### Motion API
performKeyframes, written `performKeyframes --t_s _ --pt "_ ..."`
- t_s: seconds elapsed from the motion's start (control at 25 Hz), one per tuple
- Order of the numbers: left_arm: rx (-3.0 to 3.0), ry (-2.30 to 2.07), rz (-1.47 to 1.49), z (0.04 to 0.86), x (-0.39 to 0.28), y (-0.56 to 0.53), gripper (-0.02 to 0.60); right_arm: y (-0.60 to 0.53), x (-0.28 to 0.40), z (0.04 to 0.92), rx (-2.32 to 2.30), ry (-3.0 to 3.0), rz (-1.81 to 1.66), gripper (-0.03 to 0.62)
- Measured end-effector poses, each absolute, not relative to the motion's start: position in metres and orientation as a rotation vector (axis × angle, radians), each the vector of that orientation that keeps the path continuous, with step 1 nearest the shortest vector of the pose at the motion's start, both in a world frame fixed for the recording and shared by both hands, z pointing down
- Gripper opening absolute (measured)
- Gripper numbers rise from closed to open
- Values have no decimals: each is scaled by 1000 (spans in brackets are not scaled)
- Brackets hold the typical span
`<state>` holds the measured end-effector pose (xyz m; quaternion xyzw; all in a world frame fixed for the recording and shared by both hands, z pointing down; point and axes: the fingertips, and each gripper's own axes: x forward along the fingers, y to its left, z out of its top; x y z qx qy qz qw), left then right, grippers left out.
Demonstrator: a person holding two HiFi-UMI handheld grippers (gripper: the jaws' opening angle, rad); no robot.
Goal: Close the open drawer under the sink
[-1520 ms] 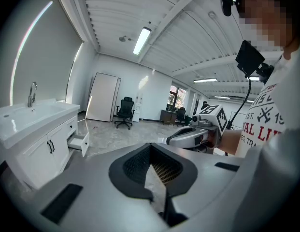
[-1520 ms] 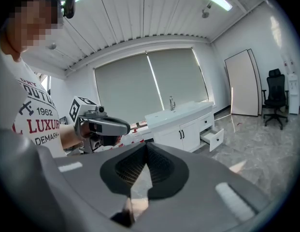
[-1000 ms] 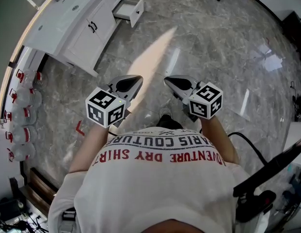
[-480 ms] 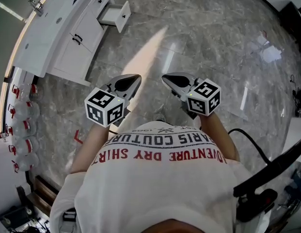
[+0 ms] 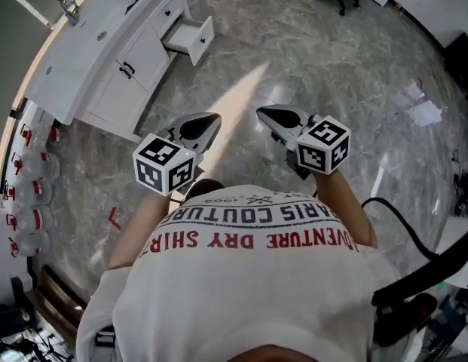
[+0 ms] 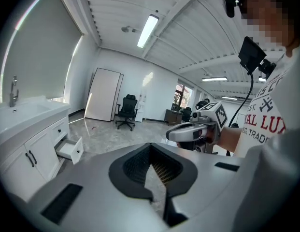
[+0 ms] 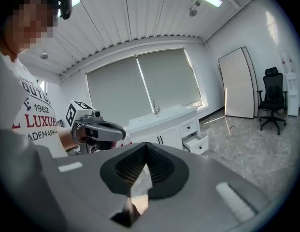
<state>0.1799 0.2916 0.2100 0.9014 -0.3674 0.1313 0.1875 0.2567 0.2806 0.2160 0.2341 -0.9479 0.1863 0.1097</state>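
I judge this is the approach: the open drawer (image 5: 192, 38) juts from the sink cabinet (image 5: 139, 60) well ahead on my left, the left gripper (image 5: 206, 124) and right gripper (image 5: 268, 115) are both clenched on nothing, so next I need to close in and push its front.

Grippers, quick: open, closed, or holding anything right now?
Left gripper: closed, nothing between its jaws.
Right gripper: closed, nothing between its jaws.
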Motion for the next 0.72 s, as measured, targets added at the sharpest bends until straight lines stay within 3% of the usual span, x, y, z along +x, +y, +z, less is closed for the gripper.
performKeyframes --t_s 0.36,0.72 --pt "2473 -1089 349 247 120 193 2 176 201 244 623 -2777 536 2" --pt "2429 -991 354 310 72 14 2 8 148 313 660 -2701 671 2"
